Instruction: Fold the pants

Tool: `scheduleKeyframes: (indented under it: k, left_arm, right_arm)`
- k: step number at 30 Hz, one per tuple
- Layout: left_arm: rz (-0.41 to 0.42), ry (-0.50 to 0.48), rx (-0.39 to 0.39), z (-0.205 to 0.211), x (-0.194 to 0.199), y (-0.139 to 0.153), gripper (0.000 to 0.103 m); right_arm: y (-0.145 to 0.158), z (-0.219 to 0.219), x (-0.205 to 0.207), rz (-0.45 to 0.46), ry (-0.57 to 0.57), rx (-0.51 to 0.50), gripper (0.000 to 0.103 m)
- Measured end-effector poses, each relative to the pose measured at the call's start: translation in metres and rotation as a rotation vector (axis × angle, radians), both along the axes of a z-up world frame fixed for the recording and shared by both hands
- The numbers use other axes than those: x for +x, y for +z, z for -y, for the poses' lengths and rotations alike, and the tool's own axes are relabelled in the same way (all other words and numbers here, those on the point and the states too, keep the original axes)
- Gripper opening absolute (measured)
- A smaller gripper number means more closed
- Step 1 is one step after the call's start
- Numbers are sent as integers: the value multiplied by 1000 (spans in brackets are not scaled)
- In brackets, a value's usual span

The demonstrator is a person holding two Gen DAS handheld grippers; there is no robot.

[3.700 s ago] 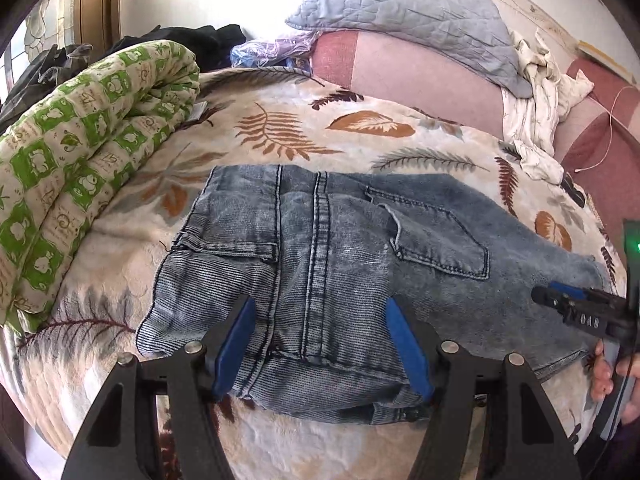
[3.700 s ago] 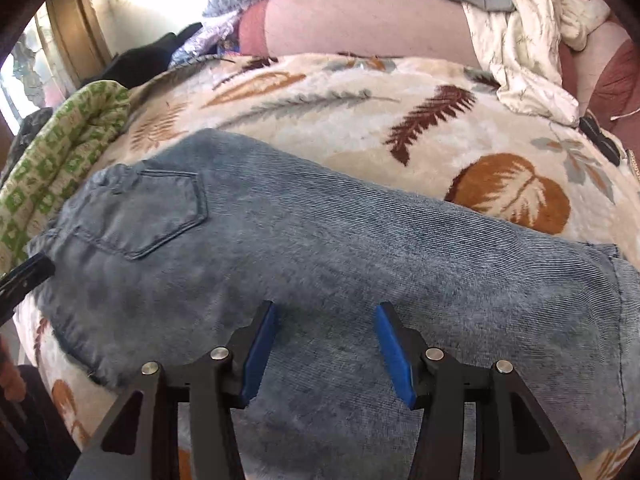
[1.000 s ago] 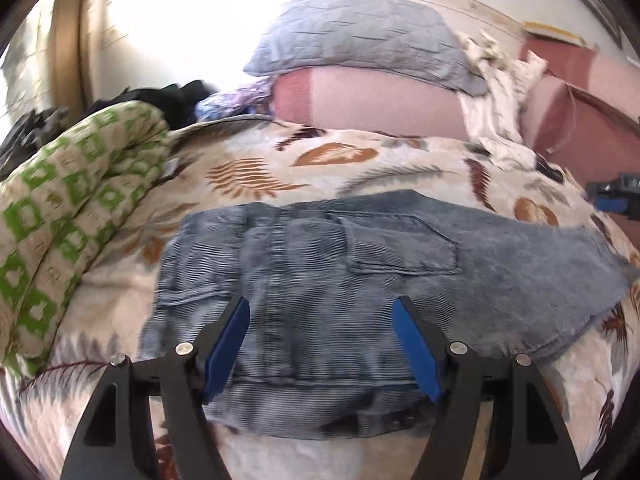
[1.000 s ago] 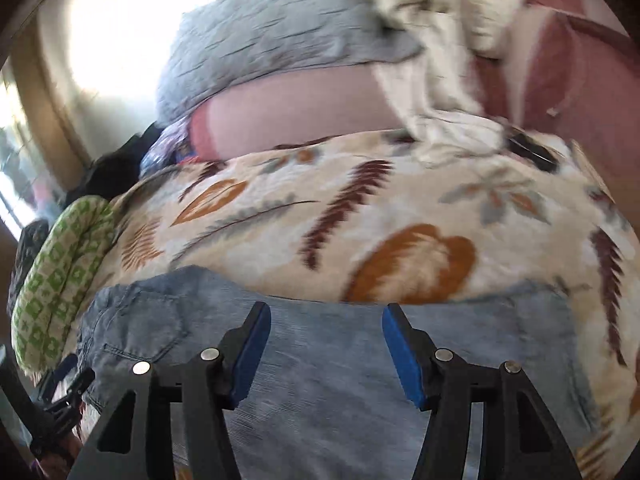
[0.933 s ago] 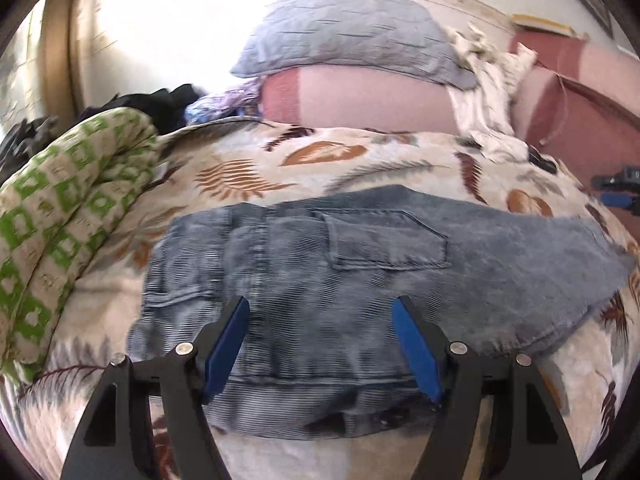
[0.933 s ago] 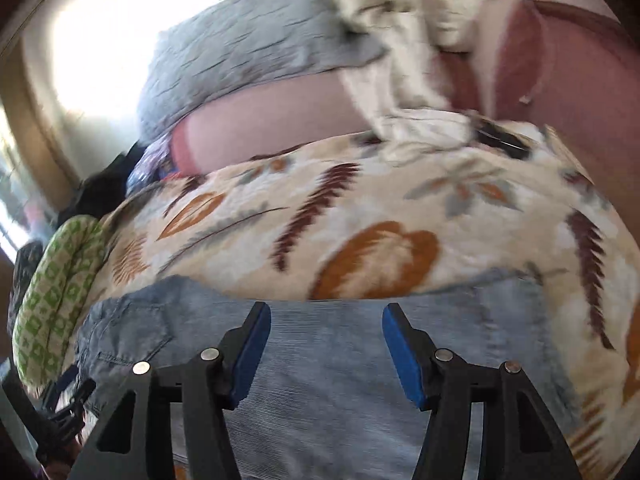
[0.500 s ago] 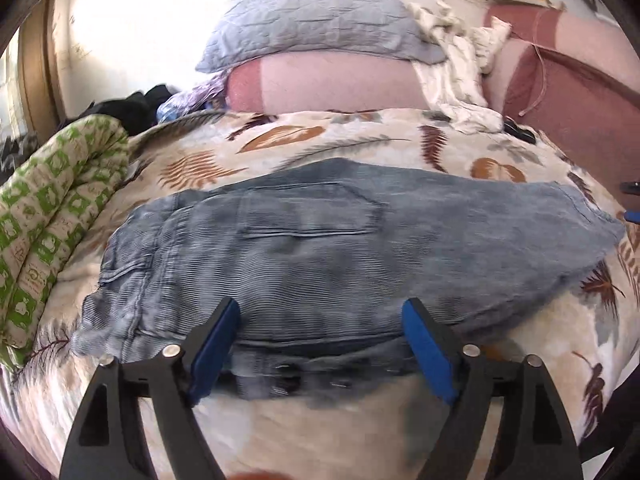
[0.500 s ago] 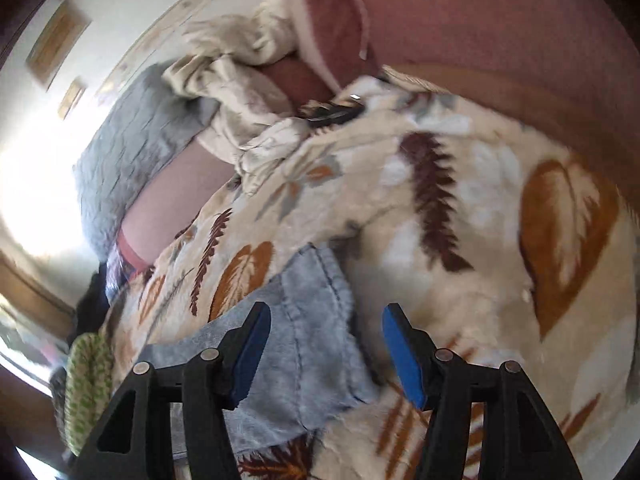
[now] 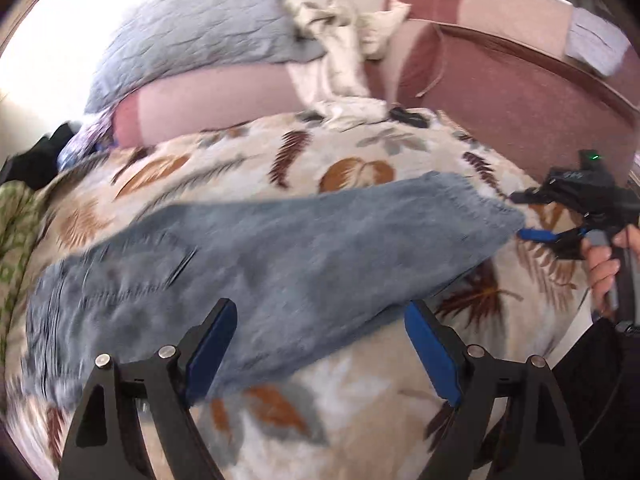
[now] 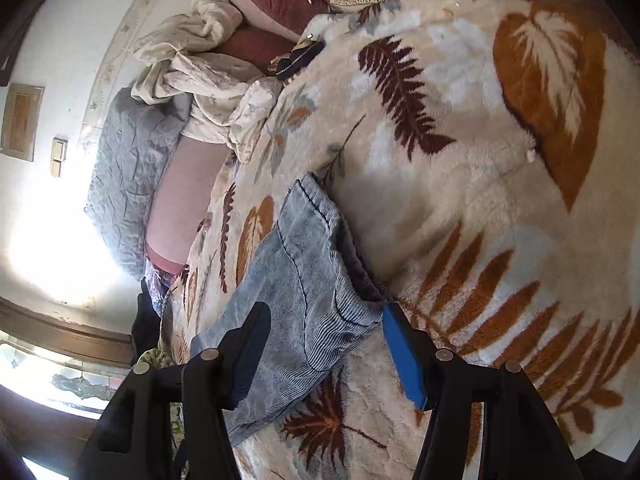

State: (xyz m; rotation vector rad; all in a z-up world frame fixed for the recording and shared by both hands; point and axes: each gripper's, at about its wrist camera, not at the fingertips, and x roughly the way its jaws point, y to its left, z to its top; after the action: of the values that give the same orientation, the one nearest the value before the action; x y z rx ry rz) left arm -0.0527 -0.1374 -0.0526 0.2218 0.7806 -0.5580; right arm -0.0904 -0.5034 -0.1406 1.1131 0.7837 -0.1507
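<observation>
The grey-blue jeans (image 9: 256, 256) lie folded lengthwise across the leaf-patterned blanket (image 9: 360, 392), waist to the left, hem (image 9: 484, 208) to the right. My left gripper (image 9: 316, 344) is open and empty, hovering over the near edge of the leg. My right gripper (image 10: 324, 344) is open, rolled sideways, its jaws standing either side of the hem (image 10: 316, 264), one finger above the cloth and the blue pad (image 10: 404, 356) at its edge. It also shows in the left wrist view (image 9: 524, 216) at the hem's tip.
A grey pillow (image 9: 200, 36) on a pink bolster (image 9: 216, 100), crumpled cream cloth (image 9: 344, 68) and a small black object (image 9: 408, 116) lie at the back. A maroon headboard (image 9: 520, 108) runs along the right. A green-patterned quilt (image 9: 12, 232) lies at the left.
The left camera swung right from the waist toward the leg. The right gripper moved along the leg to the hem, rolled sideways, and now straddles the hem edge.
</observation>
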Motion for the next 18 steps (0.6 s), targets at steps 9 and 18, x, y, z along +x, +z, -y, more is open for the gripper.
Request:
scheduleKeyframes:
  k: [9, 18]
  left_arm:
    - [9, -171, 74, 87, 66, 35, 86]
    - [-176, -286, 120, 190, 136, 8, 86]
  right_arm:
    - [-33, 5, 2, 13, -63, 152, 62]
    - [-33, 5, 7, 54, -83, 126, 62]
